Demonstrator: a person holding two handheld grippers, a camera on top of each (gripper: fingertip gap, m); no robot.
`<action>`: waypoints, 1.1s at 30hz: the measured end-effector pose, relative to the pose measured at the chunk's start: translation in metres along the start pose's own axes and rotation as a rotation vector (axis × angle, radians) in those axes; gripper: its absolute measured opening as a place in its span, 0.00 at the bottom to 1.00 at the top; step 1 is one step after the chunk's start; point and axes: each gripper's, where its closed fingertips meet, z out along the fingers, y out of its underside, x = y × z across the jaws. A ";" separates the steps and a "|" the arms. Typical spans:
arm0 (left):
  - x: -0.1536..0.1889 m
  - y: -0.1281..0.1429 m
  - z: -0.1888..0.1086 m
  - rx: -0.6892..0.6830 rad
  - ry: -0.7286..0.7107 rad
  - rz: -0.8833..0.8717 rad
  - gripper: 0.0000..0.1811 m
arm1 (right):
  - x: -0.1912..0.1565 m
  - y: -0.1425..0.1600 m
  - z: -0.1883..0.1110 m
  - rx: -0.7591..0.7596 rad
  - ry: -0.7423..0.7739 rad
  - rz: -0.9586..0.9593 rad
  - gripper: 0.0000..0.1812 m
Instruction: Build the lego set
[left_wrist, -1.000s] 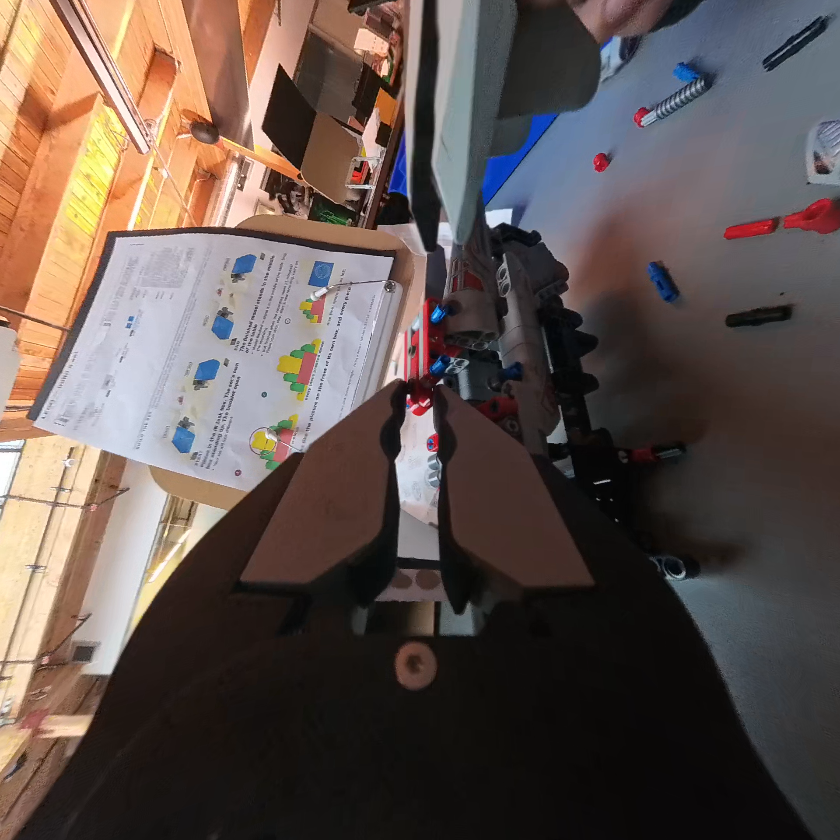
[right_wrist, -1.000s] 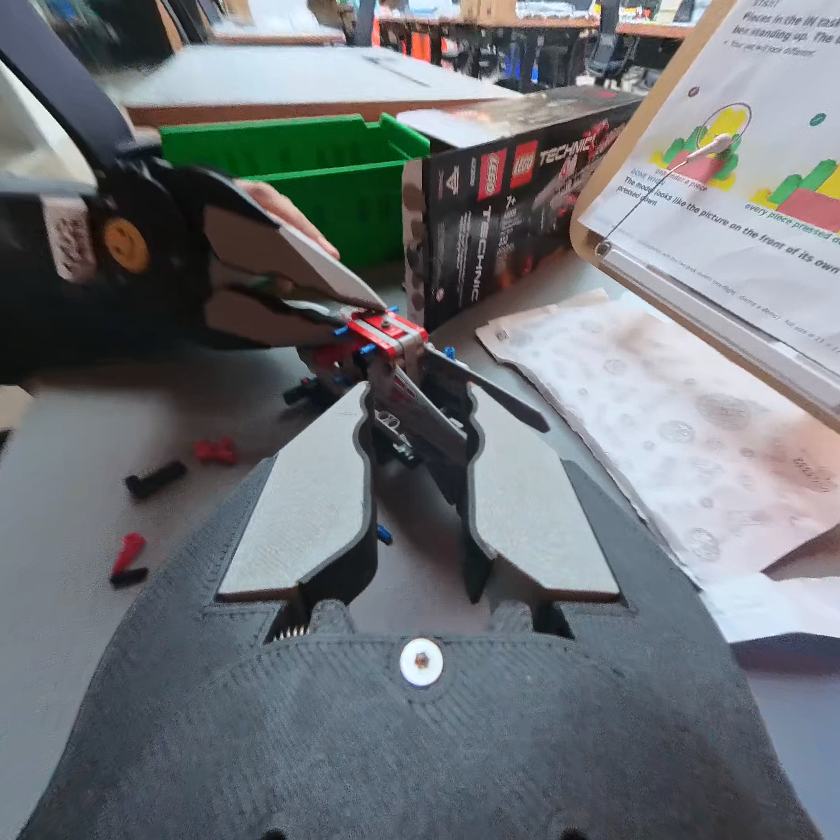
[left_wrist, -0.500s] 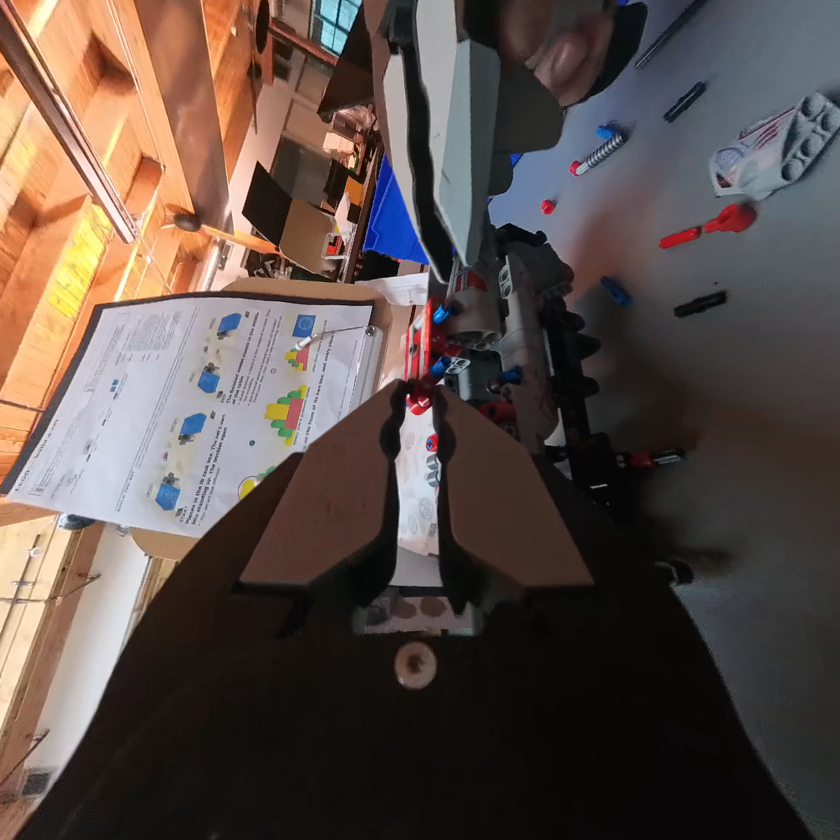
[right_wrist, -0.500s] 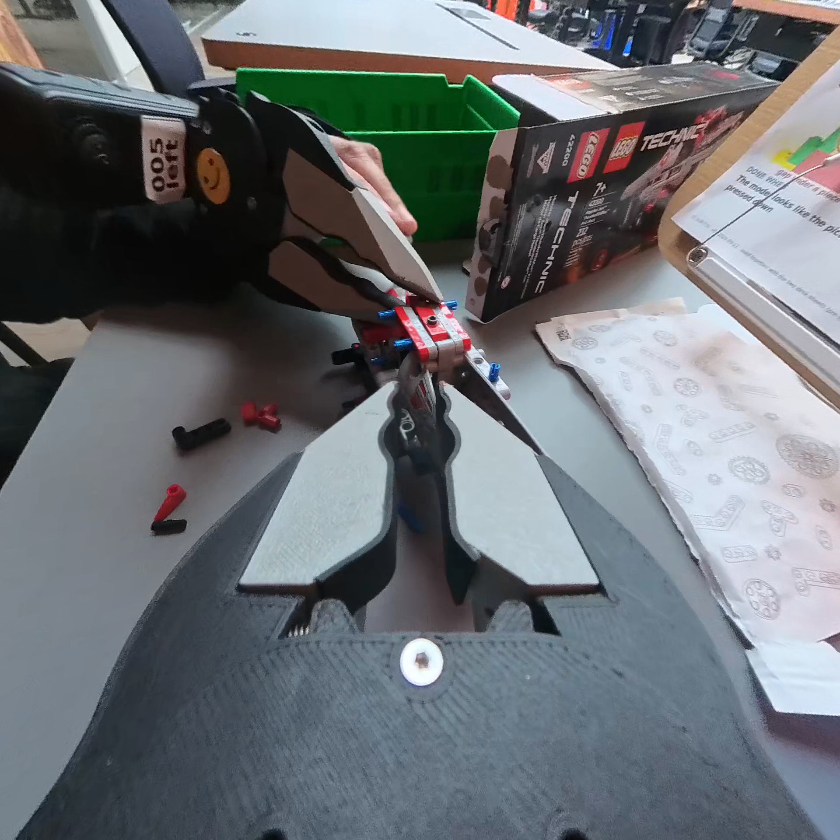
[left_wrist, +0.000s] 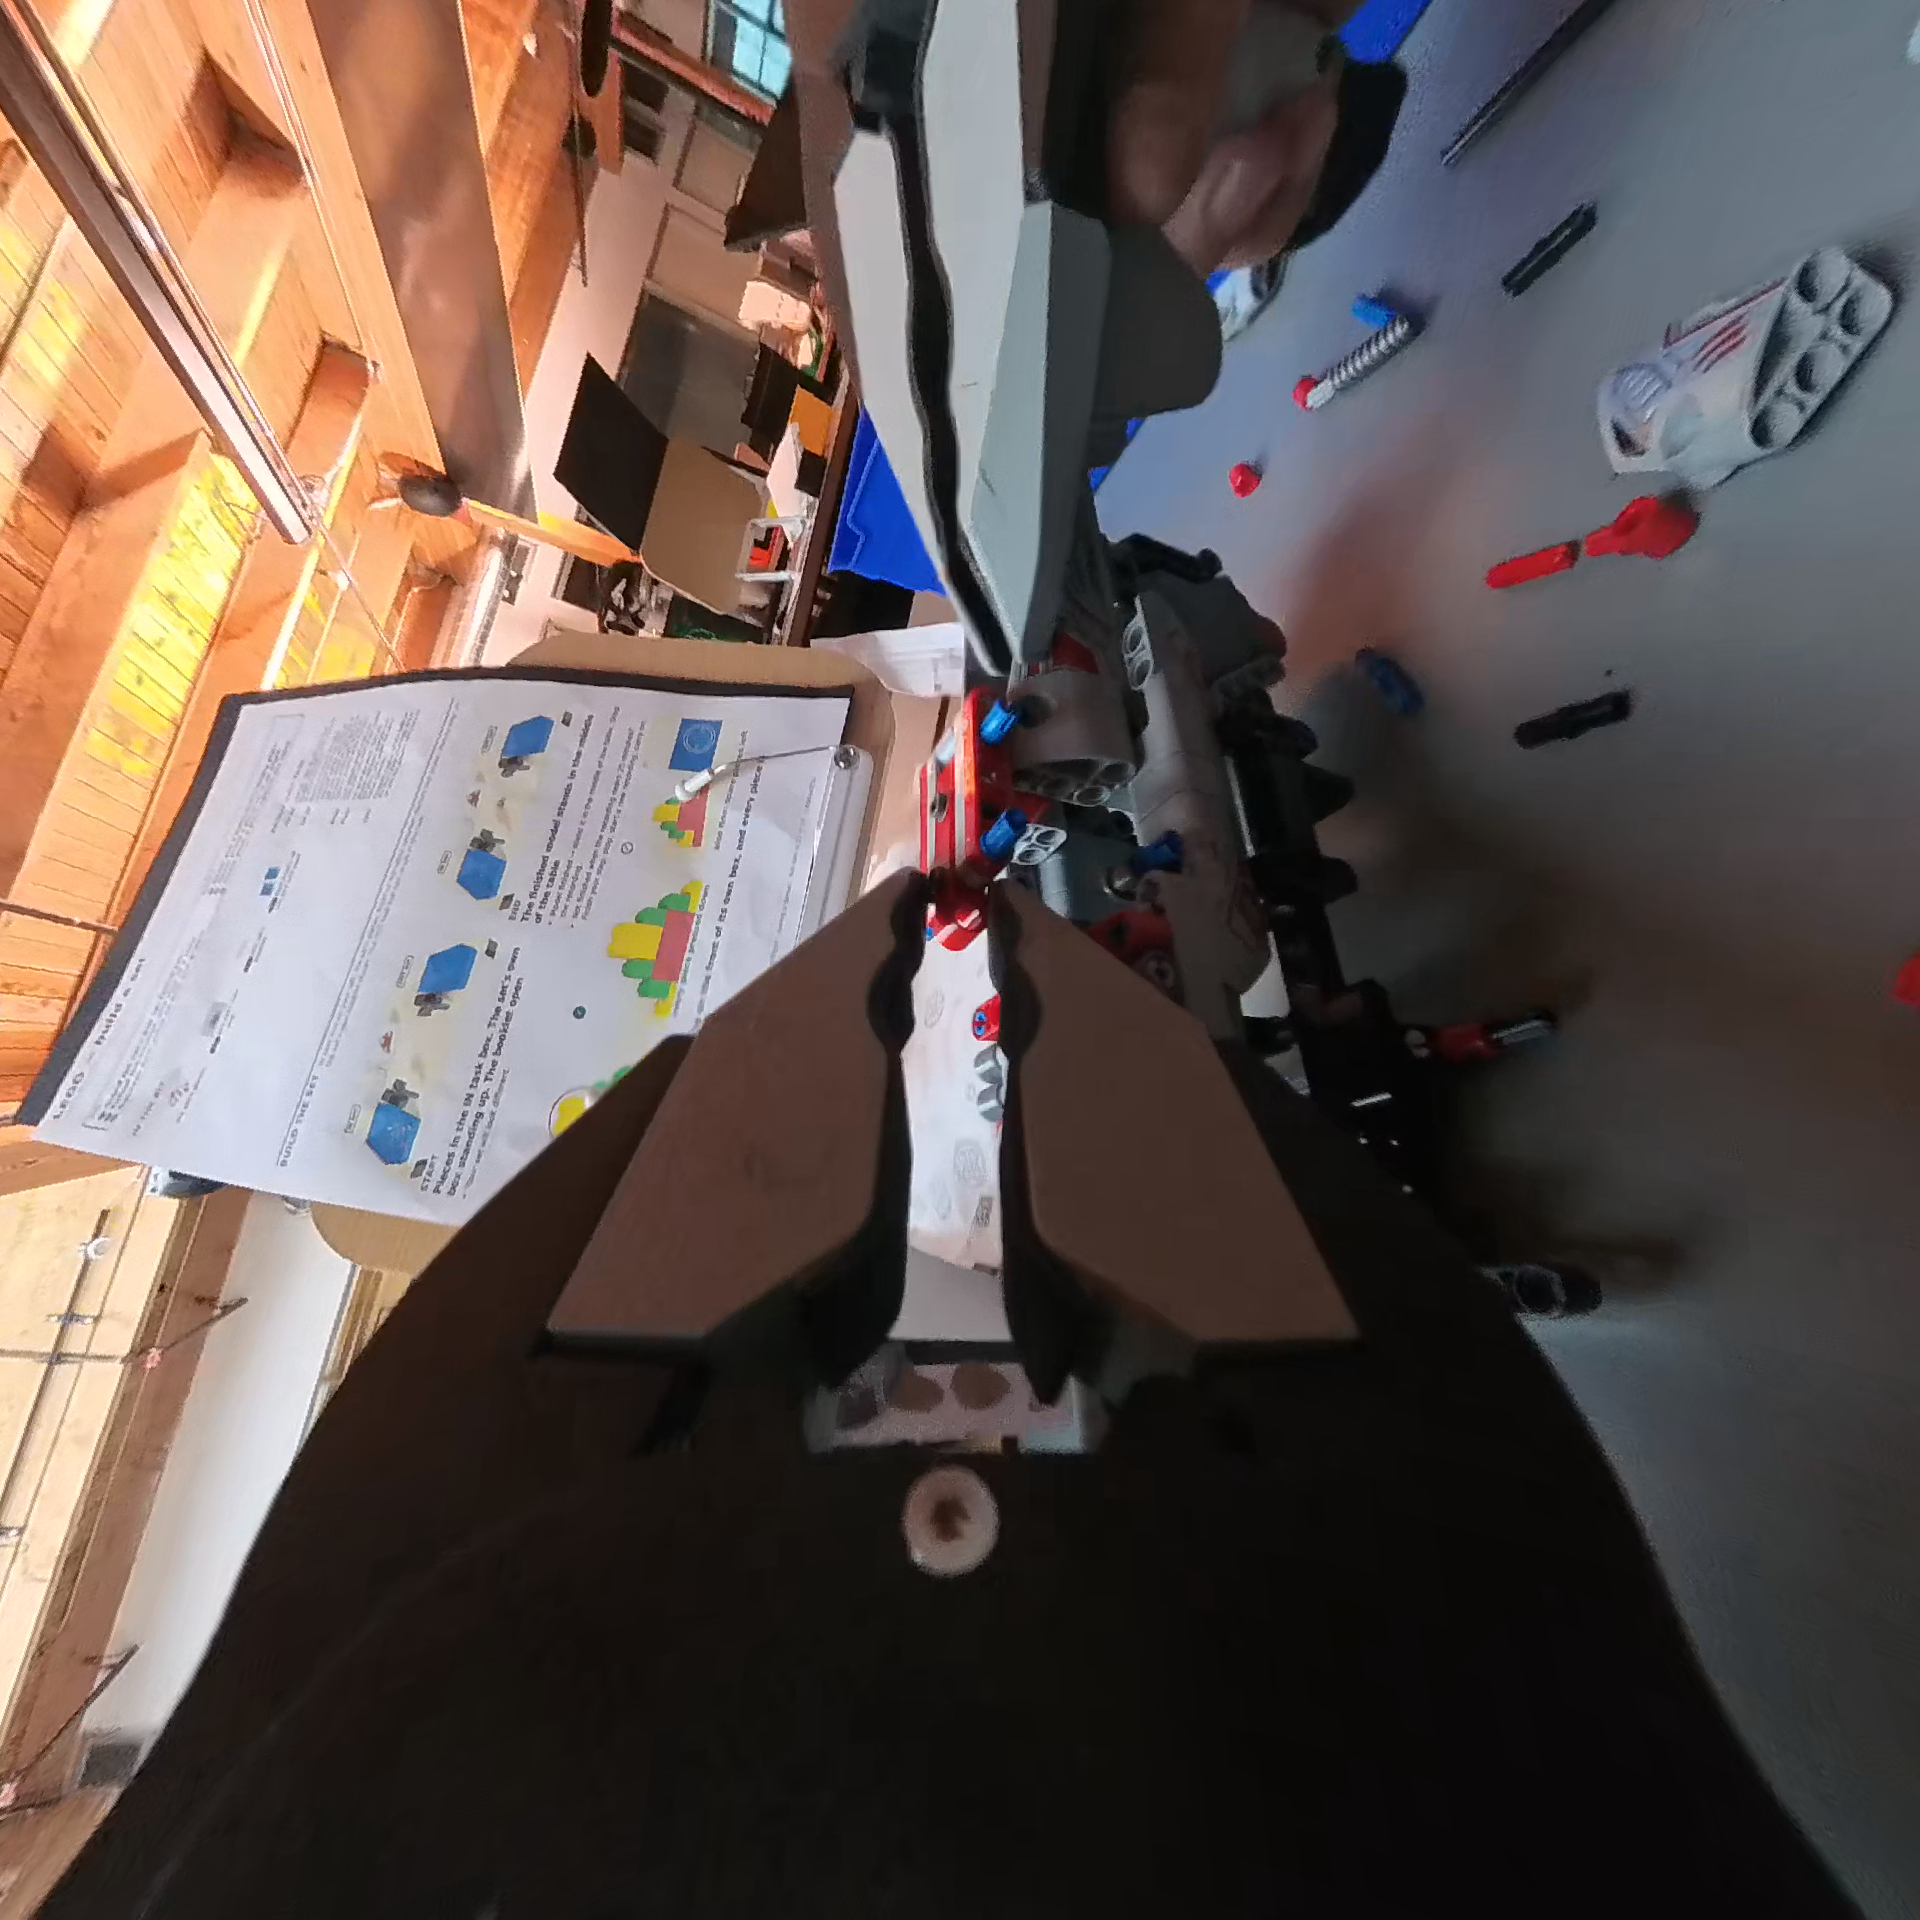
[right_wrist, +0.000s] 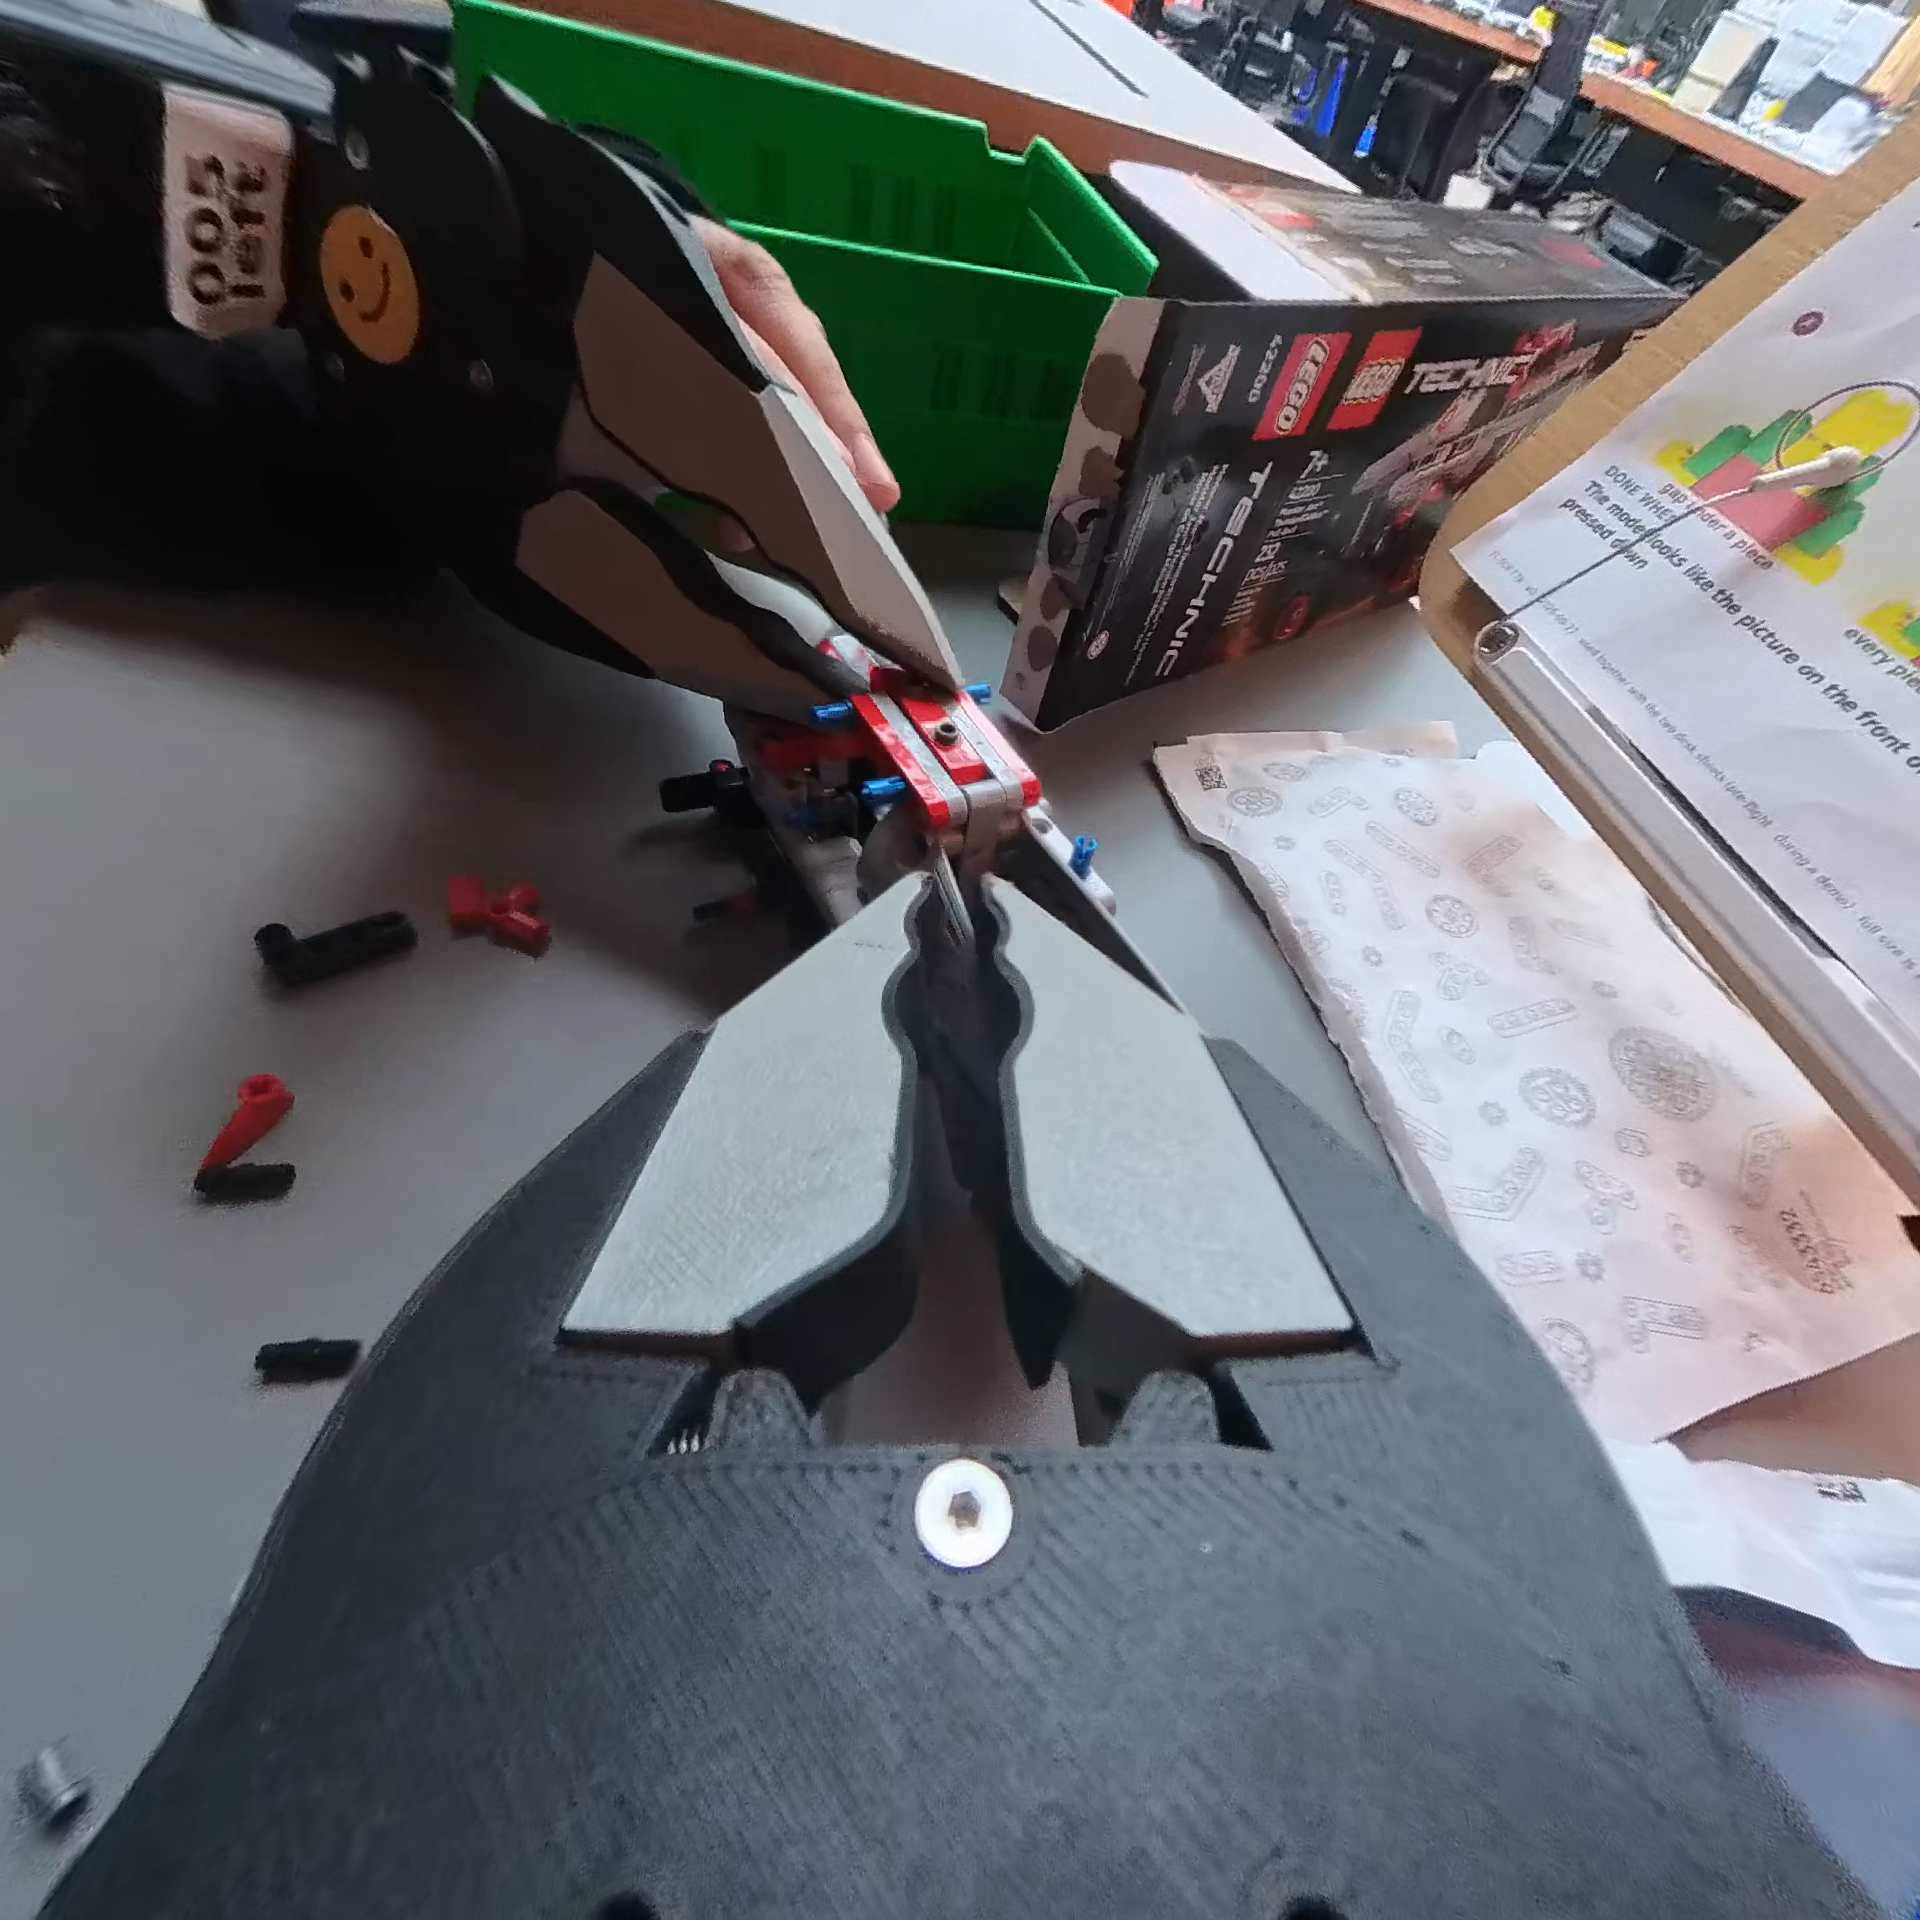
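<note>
The partly built lego model, red, grey and black with blue pins, stands on the grey table between both grippers. My left gripper is shut on the model's red end. It also shows in the right wrist view, coming in from the upper left, with a hand behind it. My right gripper is shut on a thin grey-white panel at the model's near end. In the left wrist view it reaches down onto the model from above.
Loose parts lie on the table: a white striped panel, red pieces, black pins, a black piece, a red piece. A green bin, the set's box, a printed paper bag and an instruction board stand behind and right.
My right gripper has closed from wide open onto the model's panel. My left gripper has stayed shut on the red end. Both views have shifted a little.
</note>
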 end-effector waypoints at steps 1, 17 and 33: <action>0.001 -0.002 0.000 0.013 0.001 0.005 0.05 | -0.002 -0.001 0.000 0.004 -0.023 0.019 0.01; 0.000 -0.001 -0.001 0.004 -0.011 0.031 0.05 | -0.002 -0.003 0.010 0.024 0.017 0.009 0.01; -0.013 0.005 -0.004 0.026 0.054 -0.324 0.05 | 0.019 -0.036 -0.011 0.257 -0.049 0.382 0.00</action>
